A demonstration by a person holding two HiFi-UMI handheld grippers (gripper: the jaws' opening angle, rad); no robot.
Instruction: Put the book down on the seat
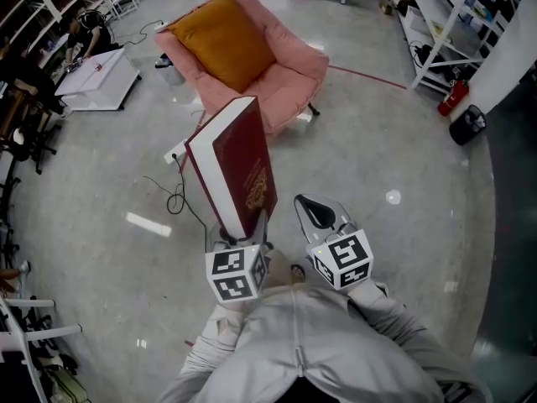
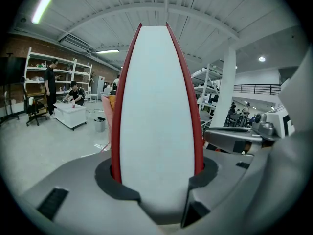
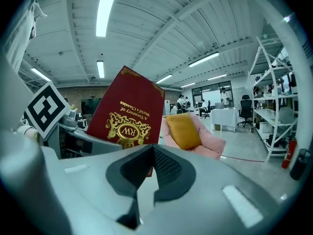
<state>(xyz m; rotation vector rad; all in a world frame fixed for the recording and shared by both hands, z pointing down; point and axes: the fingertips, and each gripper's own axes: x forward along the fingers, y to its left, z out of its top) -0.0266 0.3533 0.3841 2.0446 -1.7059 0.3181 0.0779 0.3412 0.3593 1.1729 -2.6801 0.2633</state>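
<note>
A thick red book with a gold emblem stands upright in the air, its lower edge clamped in my left gripper. The left gripper view shows its white page edge filling the space between the jaws of that gripper. My right gripper hangs just right of the book, shut and empty, apart from the cover. From the right gripper I see the book's cover to the left. The seat is a pink armchair with an orange cushion, on the floor ahead of the book.
A low white table stands at the left, with people near it. A black cable trails over the floor by the chair. White shelving, a red fire extinguisher and a black bin are at the right.
</note>
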